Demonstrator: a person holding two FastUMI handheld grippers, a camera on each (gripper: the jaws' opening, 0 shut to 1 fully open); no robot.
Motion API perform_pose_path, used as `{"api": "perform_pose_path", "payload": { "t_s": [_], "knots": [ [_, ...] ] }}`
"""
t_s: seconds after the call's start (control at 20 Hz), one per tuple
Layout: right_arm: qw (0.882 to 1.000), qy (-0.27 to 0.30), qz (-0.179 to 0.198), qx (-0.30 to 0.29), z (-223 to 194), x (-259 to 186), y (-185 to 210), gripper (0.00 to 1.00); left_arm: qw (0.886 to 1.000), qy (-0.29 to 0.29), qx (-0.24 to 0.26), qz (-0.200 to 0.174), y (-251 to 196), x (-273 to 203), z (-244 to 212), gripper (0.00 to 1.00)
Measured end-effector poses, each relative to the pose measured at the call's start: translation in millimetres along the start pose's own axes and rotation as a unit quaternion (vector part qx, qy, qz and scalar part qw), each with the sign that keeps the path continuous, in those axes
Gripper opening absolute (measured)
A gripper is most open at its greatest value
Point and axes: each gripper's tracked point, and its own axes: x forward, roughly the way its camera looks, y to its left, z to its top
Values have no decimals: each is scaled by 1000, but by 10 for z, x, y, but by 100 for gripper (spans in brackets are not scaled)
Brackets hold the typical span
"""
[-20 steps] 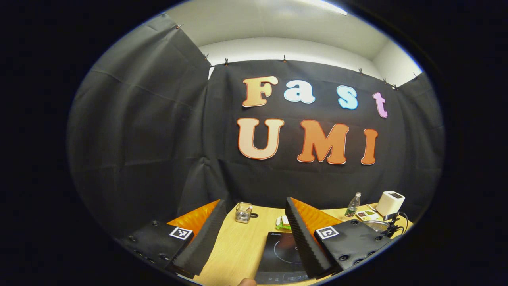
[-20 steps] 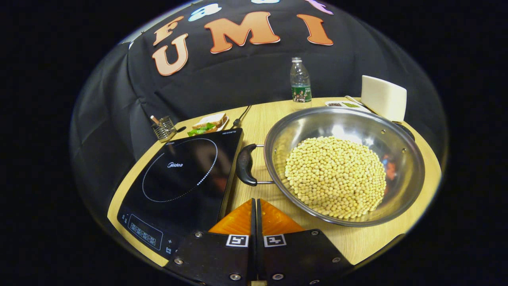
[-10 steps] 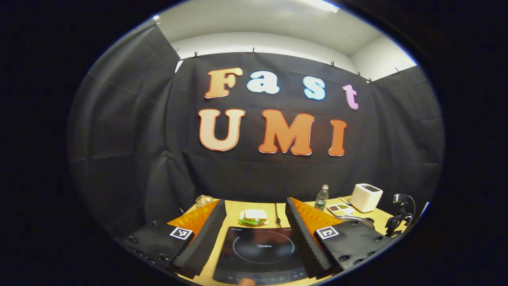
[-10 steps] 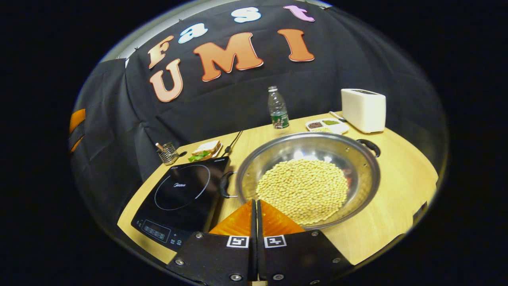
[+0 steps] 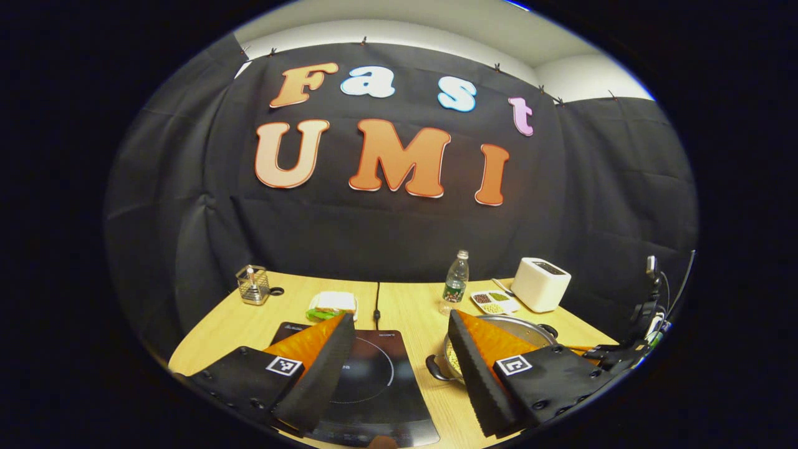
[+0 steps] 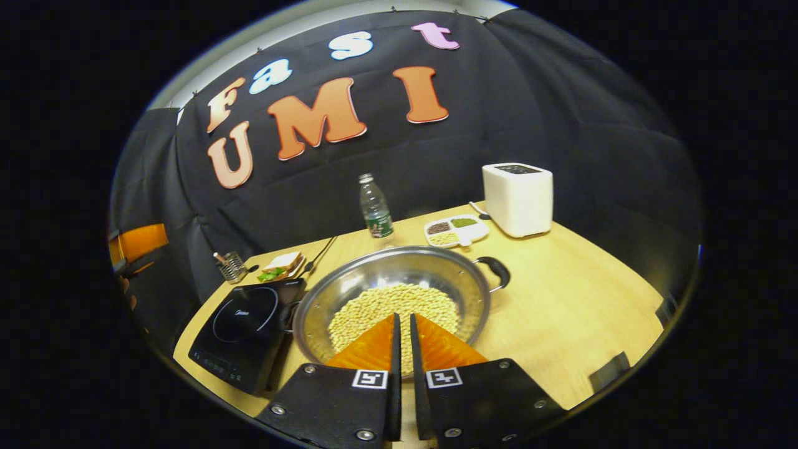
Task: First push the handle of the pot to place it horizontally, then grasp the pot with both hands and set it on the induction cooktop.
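One "Midea" mark on cooktop (image 6: 244,315)

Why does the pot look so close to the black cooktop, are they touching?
Apart. The right gripper view shows wood between the pot and cooktop.

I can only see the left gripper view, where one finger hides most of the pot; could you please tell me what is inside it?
Observer: In the right gripper view, the pot holds a heap of pale beans that covers most of its bottom.
Operator: Thank you. And how do the right tongs stand at the moment?
Observer: The right tongs hover above the pot's near rim with only a narrow gap between the fingers, and nothing is gripped in them.
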Motion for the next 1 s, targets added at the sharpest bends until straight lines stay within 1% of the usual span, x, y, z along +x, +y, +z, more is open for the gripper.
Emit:
{"api": "perform_pose_path", "payload": {
  "t_s": [0.05, 0.1, 0.2, 0.25, 0.3, 0.45, 0.5, 0.55, 0.7, 0.85, 1.0],
  "knots": [
    [1000, -4, -14, 9, 59, 50, -175, 13, 1000, 11, 0, -4, -83, 94, -90, 98],
    [999, -6, -29, 16, 77, 67, -334, 39, 1000, 25, -2, -9, -163, 176, -190, 98],
    [998, -7, -52, 27, 129, 167, -594, 63, 998, 56, -9, -22, -317, 352, -433, 98],
    [998, -7, -61, 32, 151, 211, -704, 69, 997, 73, -9, -29, -400, 432, -574, 98],
    [997, -8, -69, 35, 161, 240, -815, 76, 995, 91, -8, -34, -481, 495, -710, 98],
    [996, -9, -89, 31, 200, 374, -1047, 87, 990, 136, 6, -40, -612, 657, -1091, 98],
    [995, -9, -91, 30, 214, 409, -1091, 99, 988, 150, 9, -44, -675, 702, -1197, 98],
    [995, -8, -93, 28, 223, 460, -1112, 95, 986, 162, 10, -47, -724, 751, -1312, 98],
    [995, 1, -94, 21, 183, 580, -1141, 96, 981, 186, 9, -57, -860, 887, -1509, 98],
    [996, 18, -86, 11, 118, 737, -1086, 96, 977, 205, 11, -49, -849, 1011, -1644, 98],
    [996, 34, -80, -3, 41, 861, -1029, 96, 979, 201, 16, -40, -787, 1108, -1620, 98]
  ]
}}
